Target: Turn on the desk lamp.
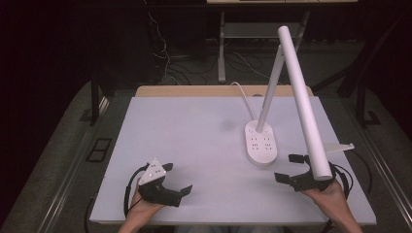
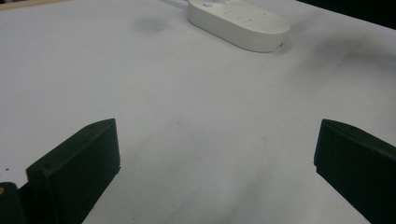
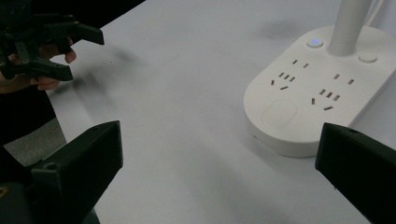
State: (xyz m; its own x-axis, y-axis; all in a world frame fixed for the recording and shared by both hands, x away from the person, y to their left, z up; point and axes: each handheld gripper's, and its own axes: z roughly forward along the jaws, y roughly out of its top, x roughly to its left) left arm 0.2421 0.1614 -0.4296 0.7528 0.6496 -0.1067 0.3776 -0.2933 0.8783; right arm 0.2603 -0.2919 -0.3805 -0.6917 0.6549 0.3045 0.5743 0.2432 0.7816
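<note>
A wide rectangular table (image 1: 194, 145) with a matte, pale grey-white top is seen in the high view; a strip of light wood shows along its far edge. On it, toward 3 o'clock from the centre, a white desk lamp (image 1: 291, 87) of smooth plastic is placed. Its long round tube head leans down toward 5 o'clock, and a thinner straight stem rises from the base. The oval base (image 1: 261, 144), flat and rounded at the edge, carries rows of socket slots and a small lit blue button (image 3: 315, 42) beside the stem. A white cable (image 1: 243, 92) runs from the base toward 12 o'clock.

The left gripper (image 1: 178, 178) is held at 7 o'clock, low over the table, with its black blocky jaws set wide and nothing between them. The right gripper (image 1: 289, 168) is held at 5 o'clock, just beside the base, partly hidden by the tube; its jaws are also spread wide and empty.
</note>
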